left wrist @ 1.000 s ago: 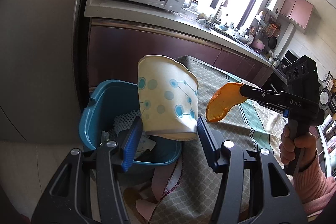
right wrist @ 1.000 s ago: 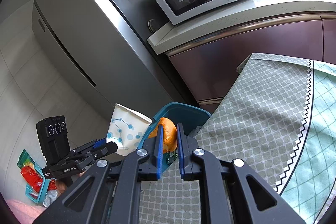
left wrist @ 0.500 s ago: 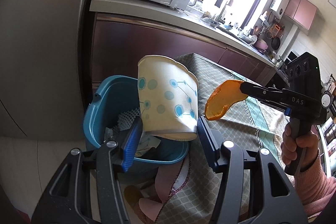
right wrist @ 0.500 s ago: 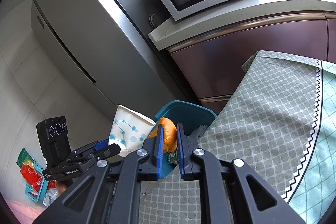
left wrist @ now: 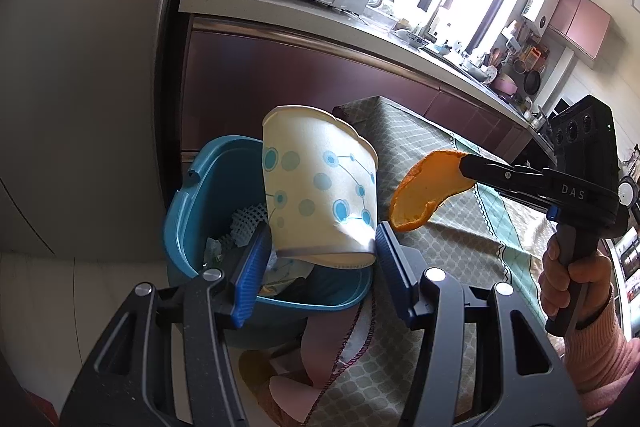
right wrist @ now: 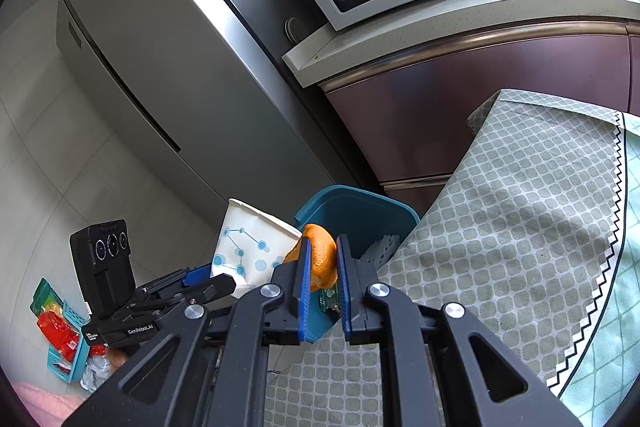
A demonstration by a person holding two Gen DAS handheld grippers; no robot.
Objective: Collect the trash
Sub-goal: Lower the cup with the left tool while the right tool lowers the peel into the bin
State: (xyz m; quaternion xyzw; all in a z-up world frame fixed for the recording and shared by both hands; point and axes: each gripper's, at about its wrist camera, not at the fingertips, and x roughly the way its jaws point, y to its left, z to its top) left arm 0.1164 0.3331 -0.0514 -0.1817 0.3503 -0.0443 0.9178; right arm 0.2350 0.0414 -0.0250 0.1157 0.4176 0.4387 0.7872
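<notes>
Beside the tablecloth's [left wrist: 440, 239] edge, the blue bin [left wrist: 188, 227] is sitting under both claws: left gripper [left wrist: 320, 259] is clamping a paper cup [left wrist: 320, 195], right gripper [right wrist: 323, 267] is pinching orange peel [right wrist: 320, 259].

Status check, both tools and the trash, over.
Left tool clamped on paper cup above blue bin. Right tool pinching orange peel beside it. Nothing blocking the bin.
</notes>
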